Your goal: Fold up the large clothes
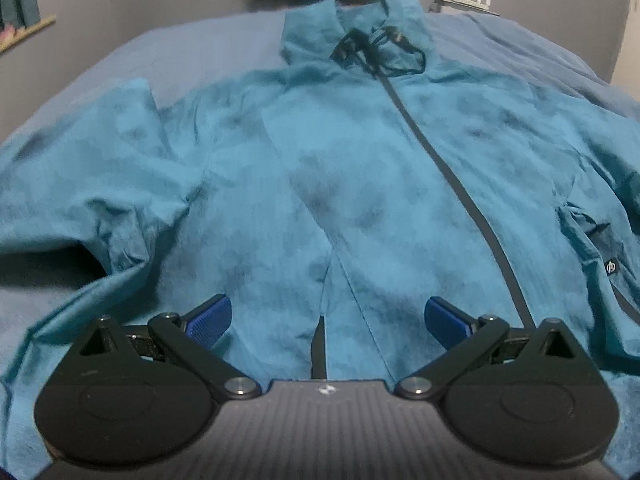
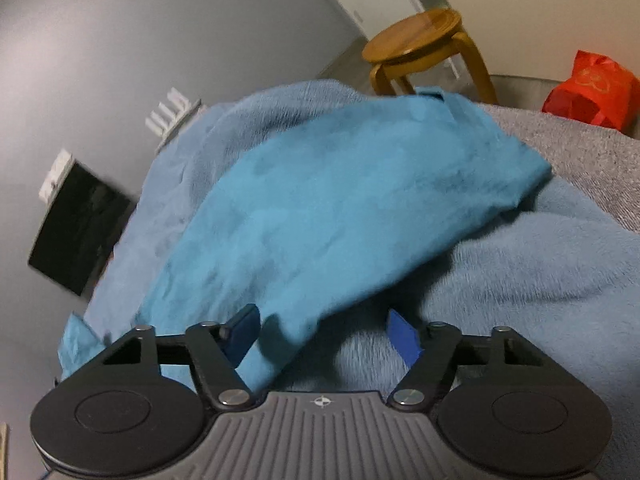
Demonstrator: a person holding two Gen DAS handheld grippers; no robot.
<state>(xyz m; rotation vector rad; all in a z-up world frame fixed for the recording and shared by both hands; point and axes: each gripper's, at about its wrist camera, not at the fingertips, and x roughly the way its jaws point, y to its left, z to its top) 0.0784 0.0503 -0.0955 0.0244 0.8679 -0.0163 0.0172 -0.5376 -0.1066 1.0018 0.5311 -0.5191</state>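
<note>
Spread front-up across the bed, the teal jacket fills most of the left wrist view, its collar at the top centre of the frame and its dark zipper running down toward the lower right. One sleeve bunches at the left edge, and a small logo tab shows at the far right. The left gripper sits at the bottom centre of the frame, directly over the jacket's lower hem; its blue pads stand wide apart with only flat cloth showing between them, nothing pinched.

In the right wrist view the scene is tilted. A teal sleeve of the jacket lies as a long fold from the upper right of the frame down to the lower left, resting on the pale blue blanket. The right gripper is at the bottom centre; its jaws are parted, and the sleeve's lower edge sits between them, closer to the left pad, though the blur hides whether that pad touches the cloth. The right pad stands clear over the blanket. A wooden stool and a red bag show at the upper right.
</note>
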